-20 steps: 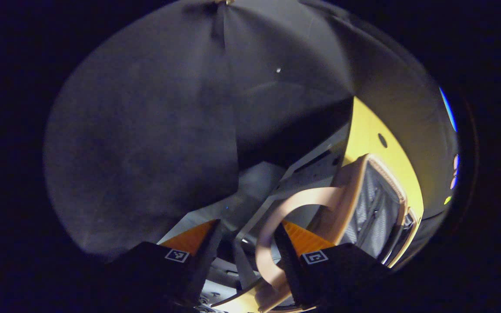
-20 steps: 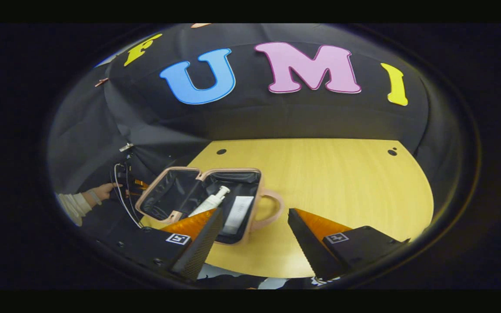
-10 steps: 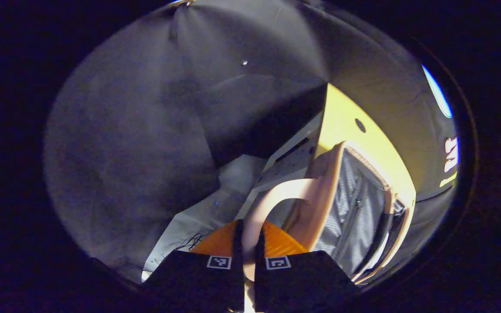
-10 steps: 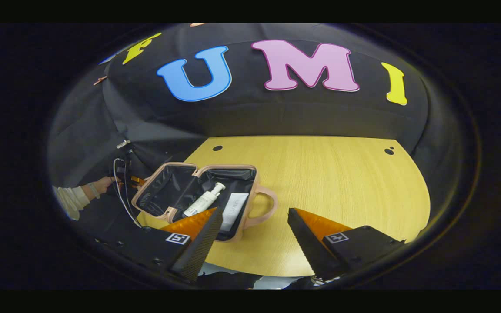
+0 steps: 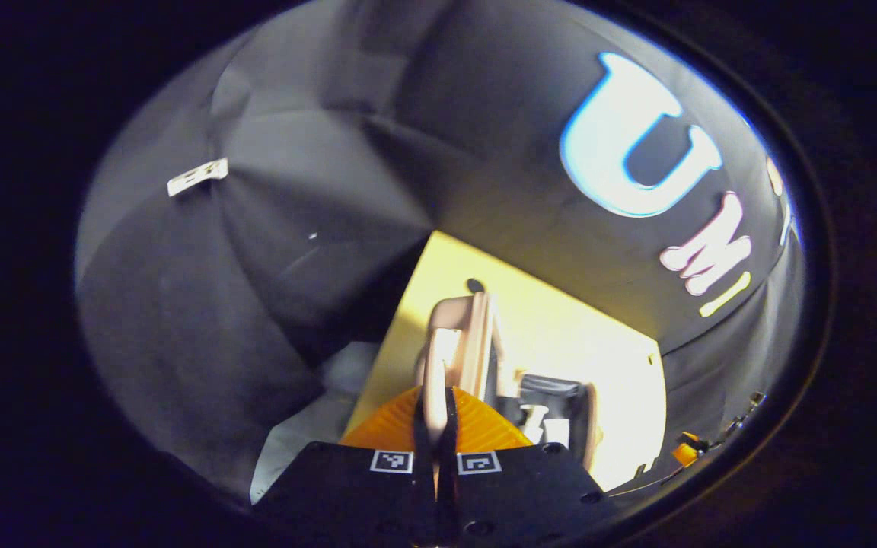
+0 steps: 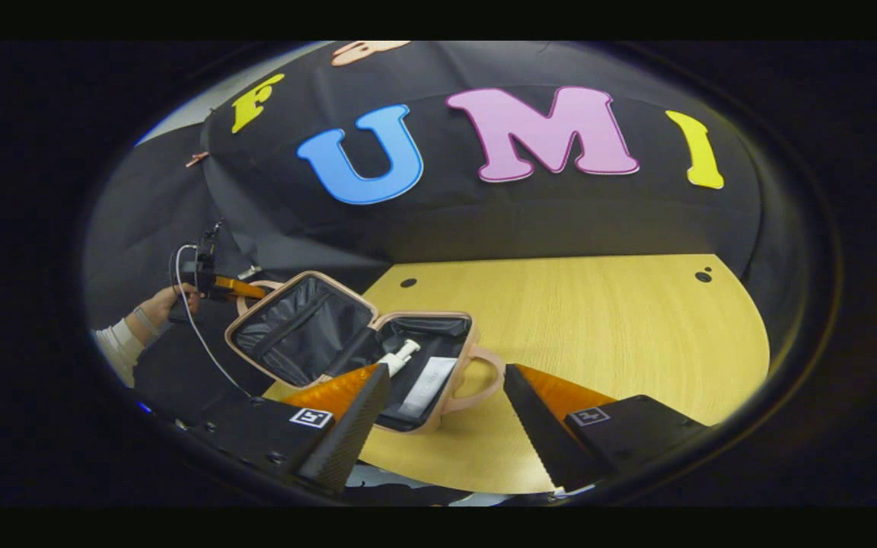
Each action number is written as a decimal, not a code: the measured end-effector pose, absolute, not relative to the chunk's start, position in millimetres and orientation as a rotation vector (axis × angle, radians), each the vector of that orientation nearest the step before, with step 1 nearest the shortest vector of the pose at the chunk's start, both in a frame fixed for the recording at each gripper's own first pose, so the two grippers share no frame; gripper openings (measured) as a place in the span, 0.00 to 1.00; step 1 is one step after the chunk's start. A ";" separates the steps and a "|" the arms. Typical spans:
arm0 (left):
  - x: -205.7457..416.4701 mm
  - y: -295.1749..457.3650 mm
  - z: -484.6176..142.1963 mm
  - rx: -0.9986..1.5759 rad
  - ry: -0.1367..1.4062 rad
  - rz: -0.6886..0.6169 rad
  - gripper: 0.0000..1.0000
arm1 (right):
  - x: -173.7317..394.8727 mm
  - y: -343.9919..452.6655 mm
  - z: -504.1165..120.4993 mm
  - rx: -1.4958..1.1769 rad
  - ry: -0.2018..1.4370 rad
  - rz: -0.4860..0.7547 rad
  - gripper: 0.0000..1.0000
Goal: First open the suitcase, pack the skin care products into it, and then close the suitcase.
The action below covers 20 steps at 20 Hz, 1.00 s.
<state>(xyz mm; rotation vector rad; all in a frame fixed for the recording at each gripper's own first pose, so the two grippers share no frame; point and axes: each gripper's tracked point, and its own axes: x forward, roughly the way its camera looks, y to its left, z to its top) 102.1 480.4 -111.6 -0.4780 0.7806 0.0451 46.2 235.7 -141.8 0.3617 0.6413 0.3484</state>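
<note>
- The left gripper [image 5: 433, 426] is clamped on the lid handle [image 5: 438, 365] of the suitcase [image 6: 377, 358]; a second ago its fingers stood apart around that handle.
- The lid [image 6: 298, 329], lying nearly flat before, now tilts up off the counter [image 6: 598, 320], roughly halfway raised.
- A pump bottle [image 6: 397, 358] and a white tube [image 6: 423, 384] lie inside the open lower half, so packing looks done and closing is under way.
- The right gripper [image 6: 446, 426] hangs wide open and empty over the near counter edge, beside the suitcase's front handle [image 6: 488, 377].
- Next, the lid needs swinging over onto the lower half.
</note>
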 end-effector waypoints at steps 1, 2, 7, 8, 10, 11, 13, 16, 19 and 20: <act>106.4 453.3 -93.0 -0.450 0.766 0.007 0.06 | 43.4 224.3 -138.7 0.369 0.625 0.344 0.95; 109.1 427.9 -79.5 -0.424 0.751 -0.027 0.06 | 39.1 212.6 -137.5 0.375 0.616 0.343 0.96; 133.7 260.1 -53.3 -0.427 0.695 -0.227 0.07 | 11.2 137.6 -133.1 0.375 0.585 0.296 0.96; 139.7 228.1 -58.1 -0.446 0.678 -0.254 0.07 | 5.7 118.9 -130.6 0.355 0.570 0.280 0.95; 144.4 172.0 -85.1 -0.447 0.684 -0.302 0.06 | -9.1 78.7 -122.6 0.321 0.552 0.239 0.95; 145.4 145.1 -100.9 -0.446 0.710 -0.330 0.07 | -16.1 59.2 -121.7 0.313 0.549 0.211 0.95; 148.7 100.5 -140.5 -0.450 0.776 -0.363 0.07 | -35.0 23.8 -120.6 0.318 0.552 0.150 0.96; 151.9 57.1 -206.1 -0.428 0.882 -0.364 0.07 | -66.1 -21.1 -128.6 0.337 0.570 0.038 0.96; 145.6 36.2 -263.4 -0.323 0.954 -0.339 0.07 | -85.6 -52.2 -139.6 0.361 0.558 -0.052 0.96; 142.9 32.1 -271.3 -0.262 0.951 -0.333 0.07 | -89.3 -61.9 -145.4 0.380 0.557 -0.072 0.96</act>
